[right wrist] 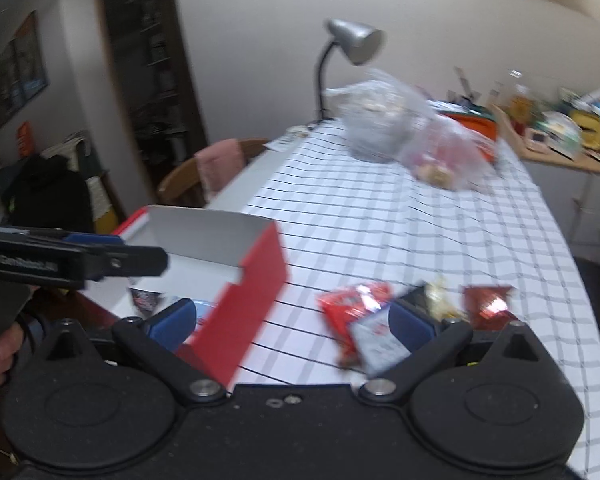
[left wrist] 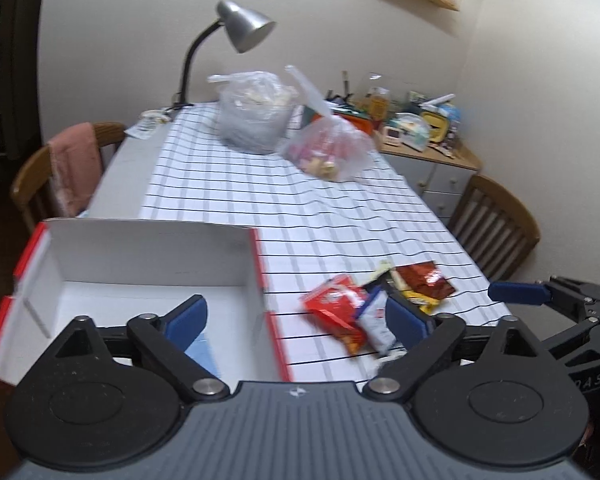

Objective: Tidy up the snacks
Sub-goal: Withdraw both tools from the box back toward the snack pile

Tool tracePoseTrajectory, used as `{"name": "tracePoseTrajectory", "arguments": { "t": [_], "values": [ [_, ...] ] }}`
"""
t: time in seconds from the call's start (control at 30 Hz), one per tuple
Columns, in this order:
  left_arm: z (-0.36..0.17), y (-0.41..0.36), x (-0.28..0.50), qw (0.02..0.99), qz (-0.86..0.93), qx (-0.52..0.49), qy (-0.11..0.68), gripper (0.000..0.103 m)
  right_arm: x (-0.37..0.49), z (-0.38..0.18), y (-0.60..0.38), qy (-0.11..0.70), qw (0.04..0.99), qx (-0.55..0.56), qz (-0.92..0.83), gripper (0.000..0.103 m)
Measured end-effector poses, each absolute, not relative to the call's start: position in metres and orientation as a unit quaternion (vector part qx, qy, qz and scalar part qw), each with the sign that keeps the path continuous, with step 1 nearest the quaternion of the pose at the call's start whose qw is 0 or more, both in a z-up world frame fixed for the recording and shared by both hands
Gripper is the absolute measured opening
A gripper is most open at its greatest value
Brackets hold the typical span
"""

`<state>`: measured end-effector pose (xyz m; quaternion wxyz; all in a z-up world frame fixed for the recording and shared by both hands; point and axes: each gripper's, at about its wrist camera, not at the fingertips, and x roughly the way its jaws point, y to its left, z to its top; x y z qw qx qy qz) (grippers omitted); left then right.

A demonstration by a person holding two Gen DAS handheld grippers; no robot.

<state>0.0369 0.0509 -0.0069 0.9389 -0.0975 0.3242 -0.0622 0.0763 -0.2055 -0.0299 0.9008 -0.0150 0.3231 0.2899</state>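
Several snack packets [left wrist: 352, 316] lie near the wide-open left tool [left wrist: 296, 322].

Both wrist views over table [left wrist: 340, 208]

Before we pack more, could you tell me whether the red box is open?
Open: the red box has no lid on, and its white inside shows from above.

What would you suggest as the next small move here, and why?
Probably lower the right claw onto the red snack packet and close on it. Both claws stand open and empty, the packets lie loose on the checked cloth, and the red and white box sits open beside them.
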Motion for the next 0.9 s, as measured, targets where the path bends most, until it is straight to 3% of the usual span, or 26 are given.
{"name": "tracePoseTrajectory", "arguments": {
  "t": [0.47, 0.9],
  "values": [
    [-0.056, -0.042, 0.074, 0.916, -0.083, -0.083, 0.382, 0.100, 0.091, -0.081, -0.336, 0.386, 0.908, 0.027, 0.162, 0.103],
    [-0.121, -0.099, 0.102, 0.885, -0.081, -0.043, 0.456, 0.099, 0.122, -0.128, -0.370, 0.437, 0.885, 0.032, 0.157, 0.101]
  ]
}}
